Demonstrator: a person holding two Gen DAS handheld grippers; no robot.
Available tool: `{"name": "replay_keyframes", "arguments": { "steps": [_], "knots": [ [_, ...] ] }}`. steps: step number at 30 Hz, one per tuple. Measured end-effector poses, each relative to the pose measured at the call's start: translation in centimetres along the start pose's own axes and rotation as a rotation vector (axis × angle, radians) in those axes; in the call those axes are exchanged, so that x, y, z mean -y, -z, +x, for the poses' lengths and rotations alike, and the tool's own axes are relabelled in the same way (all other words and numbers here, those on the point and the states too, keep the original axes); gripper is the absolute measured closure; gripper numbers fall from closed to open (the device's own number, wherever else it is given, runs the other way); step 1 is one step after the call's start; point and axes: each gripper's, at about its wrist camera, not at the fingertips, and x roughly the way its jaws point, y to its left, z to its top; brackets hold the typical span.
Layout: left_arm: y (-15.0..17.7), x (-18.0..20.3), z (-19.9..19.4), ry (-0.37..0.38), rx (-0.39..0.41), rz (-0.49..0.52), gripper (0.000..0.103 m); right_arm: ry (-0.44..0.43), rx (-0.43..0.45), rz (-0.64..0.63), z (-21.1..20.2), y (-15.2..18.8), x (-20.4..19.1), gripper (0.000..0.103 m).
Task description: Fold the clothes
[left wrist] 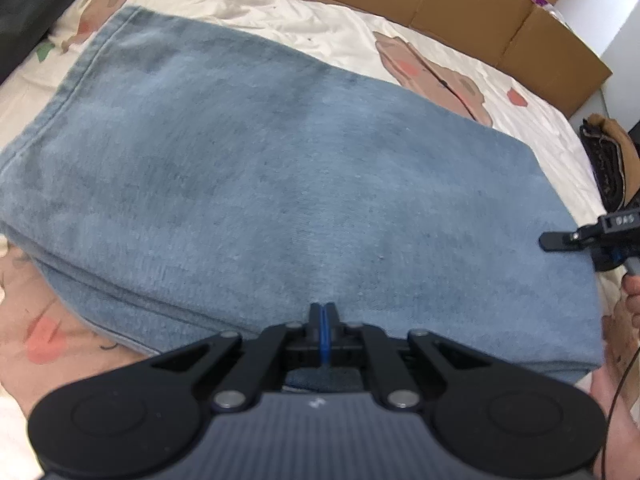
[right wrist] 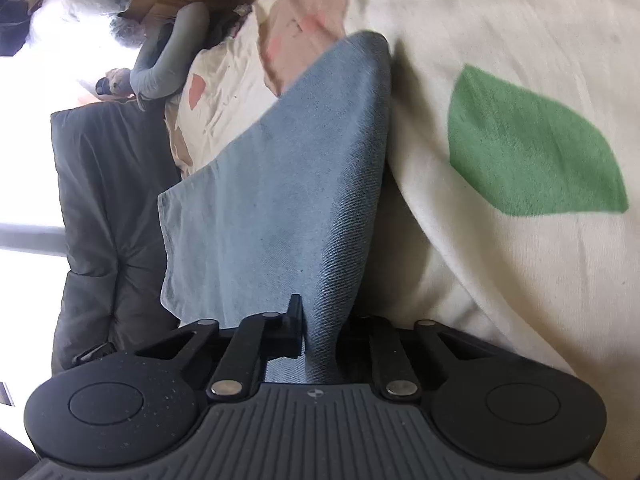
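A folded blue denim garment (left wrist: 280, 168) lies flat on a cream printed bedsheet (left wrist: 328, 28). My left gripper (left wrist: 324, 312) is shut over its near edge, blue pads together with nothing visibly between them. At the garment's right end my right gripper (left wrist: 548, 240) reaches in from the side, a person's hand (left wrist: 632, 292) behind it. In the right wrist view, a raised fold of the denim garment (right wrist: 288, 184) runs up between the fingers of my right gripper (right wrist: 320, 320). It is shut on that fold. The left finger (right wrist: 295, 312) shows; the cloth hides the other.
Flattened cardboard boxes (left wrist: 500, 28) line the far side of the bed. A dark bag-like item (left wrist: 608, 164) sits off the right edge. In the right wrist view, a dark grey padded cover (right wrist: 108, 200) and a person's grey sleeve (right wrist: 172, 60) lie beyond the sheet (right wrist: 500, 60).
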Motion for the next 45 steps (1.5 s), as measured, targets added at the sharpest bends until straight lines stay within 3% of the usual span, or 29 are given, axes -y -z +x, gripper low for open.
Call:
{"name": "replay_keyframes", "arguments": {
  "steps": [10,12,20,35,45],
  "knots": [
    [-0.9,1.2,-1.3,0.001,0.045,0.038,0.096,-0.039,0.011,0.031,-2.0,-0.7,-1.6,0.098],
    [-1.2,1.4,-1.6,0.016,0.065,0.048,0.089,-0.036,0.012,0.043,-2.3,-0.9,-1.8,0.098],
    [-2.4,2.0,-2.2,0.044,0.1,0.058,0.088,0.002,0.023,0.006,-4.9,-2.1,-2.4,0.098],
    [-3.1,7.8,0.7,0.177,0.08,0.164,0.084,0.086,0.111,0.0,-13.7,-5.9,0.2,0.098],
    [-2.8,10.1,2.6,0.238,0.034,0.237,0.084,0.119,0.113,0.103,-14.1,-6.2,5.5,0.098]
  ]
}}
